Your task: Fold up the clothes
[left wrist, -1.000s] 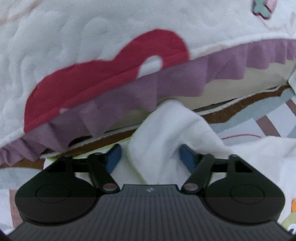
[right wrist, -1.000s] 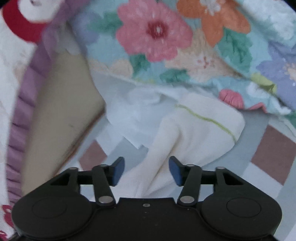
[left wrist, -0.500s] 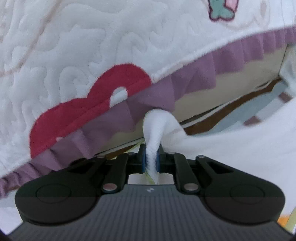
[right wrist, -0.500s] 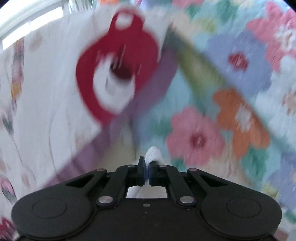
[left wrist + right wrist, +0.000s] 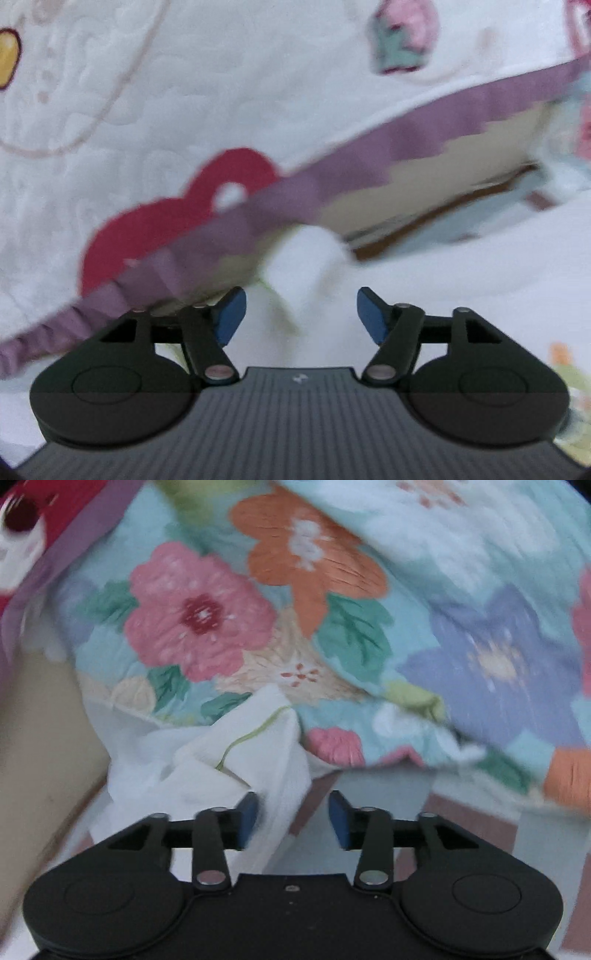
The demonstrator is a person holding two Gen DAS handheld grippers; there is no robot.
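A white garment (image 5: 306, 258) with a thin green seam lies bunched on the bedding. In the left wrist view my left gripper (image 5: 301, 315) has its jaws opening; a rumpled peak of the white cloth stands between the blue pads without being pressed. In the right wrist view the same white garment (image 5: 236, 760) lies crumpled ahead. My right gripper (image 5: 291, 818) is also opening, with a fold of cloth beside its left pad (image 5: 246, 821) and no grip on it.
A white quilted cover (image 5: 221, 92) with a red patch and a purple frill (image 5: 369, 155) lies behind the garment. A floral quilt (image 5: 332, 609) fills the right wrist view. A striped sheet (image 5: 461, 805) shows underneath at lower right.
Both grippers closed on pinches of the white cloth half a second ago. They have since opened and let it go. The cloth now sits loose between the pads.
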